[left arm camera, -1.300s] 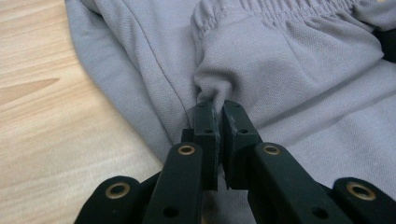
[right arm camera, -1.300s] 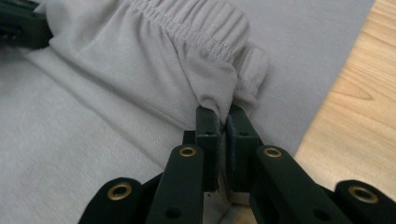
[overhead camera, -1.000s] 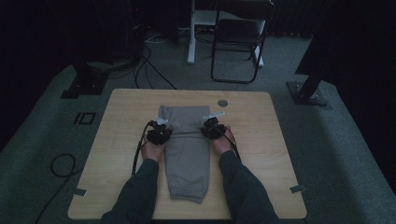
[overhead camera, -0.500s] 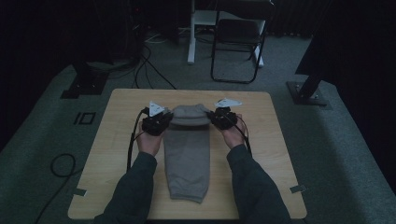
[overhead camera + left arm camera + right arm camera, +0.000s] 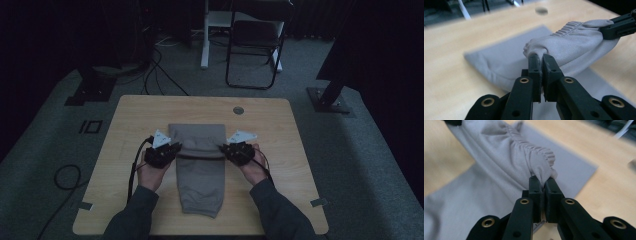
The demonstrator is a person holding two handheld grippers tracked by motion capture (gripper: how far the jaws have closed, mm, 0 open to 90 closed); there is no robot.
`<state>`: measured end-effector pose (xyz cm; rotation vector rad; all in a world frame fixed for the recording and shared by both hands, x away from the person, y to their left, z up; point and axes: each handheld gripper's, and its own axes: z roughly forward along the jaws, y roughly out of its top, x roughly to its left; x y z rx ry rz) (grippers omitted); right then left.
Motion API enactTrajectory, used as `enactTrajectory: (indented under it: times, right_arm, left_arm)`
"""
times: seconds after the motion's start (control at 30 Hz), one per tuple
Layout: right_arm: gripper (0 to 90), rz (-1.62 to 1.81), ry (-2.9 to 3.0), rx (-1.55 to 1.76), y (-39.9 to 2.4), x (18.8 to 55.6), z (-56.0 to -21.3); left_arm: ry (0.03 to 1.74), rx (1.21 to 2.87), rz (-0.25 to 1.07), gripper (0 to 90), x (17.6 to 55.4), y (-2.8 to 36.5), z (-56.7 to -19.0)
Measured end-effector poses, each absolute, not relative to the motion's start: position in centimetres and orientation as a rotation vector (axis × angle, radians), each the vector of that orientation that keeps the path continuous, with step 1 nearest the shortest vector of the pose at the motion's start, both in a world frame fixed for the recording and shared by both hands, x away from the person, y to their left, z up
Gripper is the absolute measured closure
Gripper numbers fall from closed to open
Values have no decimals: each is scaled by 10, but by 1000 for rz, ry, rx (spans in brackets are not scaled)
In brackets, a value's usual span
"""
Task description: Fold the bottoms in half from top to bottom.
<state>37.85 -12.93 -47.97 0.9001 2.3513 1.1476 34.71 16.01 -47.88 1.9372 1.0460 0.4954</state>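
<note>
Both sets of jaws are pinched tight on the grey, soft cotton sweatpants — left gripper and right gripper each hold a waistband corner, lifted over the pale wooden desk. Keep the band taut and level between the jaws, folding evenly toward the cuffs.

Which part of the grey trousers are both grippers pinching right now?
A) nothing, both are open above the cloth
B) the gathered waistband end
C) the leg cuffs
B: each gripper view shows shut jaws clamping the gathered waistband of the trousers, left gripper and right gripper at opposite ends.
</note>
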Motion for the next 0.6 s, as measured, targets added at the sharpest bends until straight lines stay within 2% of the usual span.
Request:
enactTrajectory:
  times: [0.17, 0.3, 0.6]
  right_arm:
    - [862, 1097, 2444, 924, -128, 362, -517]
    - [862, 1036, 2510, 928, -124, 354, -539]
    - [852, 1002, 2460, 946, -122, 368, -546]
  left_arm:
    - [1102, 2007, 389, 856, 332, 163, -524]
    - [1131, 2076, 359, 853, 327, 160, -545]
    - [1147, 2050, 401, 843, 344, 154, -550]
